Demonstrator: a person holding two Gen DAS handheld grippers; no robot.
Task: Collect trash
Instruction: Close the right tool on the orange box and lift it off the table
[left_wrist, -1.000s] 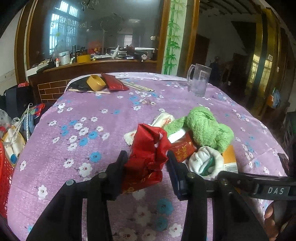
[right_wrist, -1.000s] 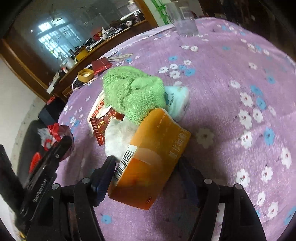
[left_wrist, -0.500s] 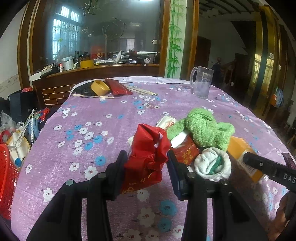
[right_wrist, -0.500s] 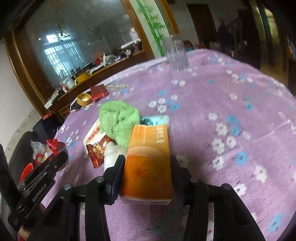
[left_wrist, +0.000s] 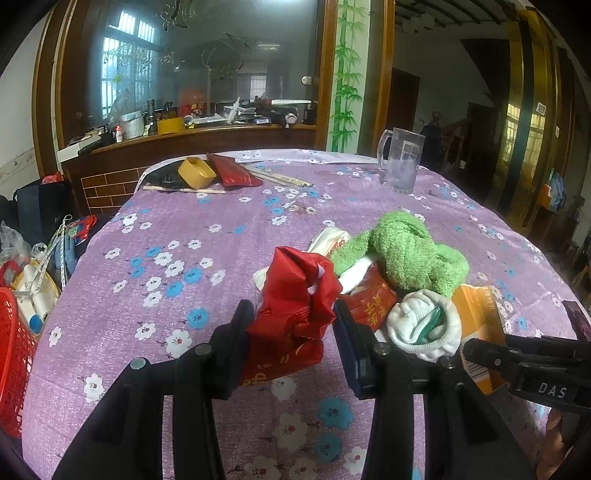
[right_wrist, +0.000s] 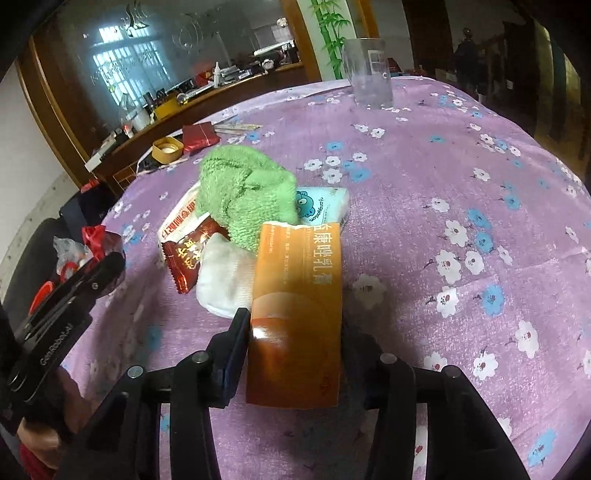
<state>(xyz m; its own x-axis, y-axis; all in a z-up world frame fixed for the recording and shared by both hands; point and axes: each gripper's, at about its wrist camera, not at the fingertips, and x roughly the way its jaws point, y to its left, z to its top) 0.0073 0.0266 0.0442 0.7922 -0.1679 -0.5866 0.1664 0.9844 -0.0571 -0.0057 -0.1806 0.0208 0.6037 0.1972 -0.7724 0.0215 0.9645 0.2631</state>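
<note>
Pinching red wrapper (left_wrist: 295, 314) in left fingers (left_wrist: 236, 332), right fingers (right_wrist: 232, 347) clamping orange box (right_wrist: 295, 314), "DAS" label (left_wrist: 552, 390).

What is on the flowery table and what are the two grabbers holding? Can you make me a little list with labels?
table: purple flowered cloth
left gripper: jaws shut on red wrapper
right gripper: jaws shut on orange box
pile: green fluffy cloth, white sock, dark red snack packet, pale blue pack
far side: clear mug, yellow tub
beside table: red basket
</note>
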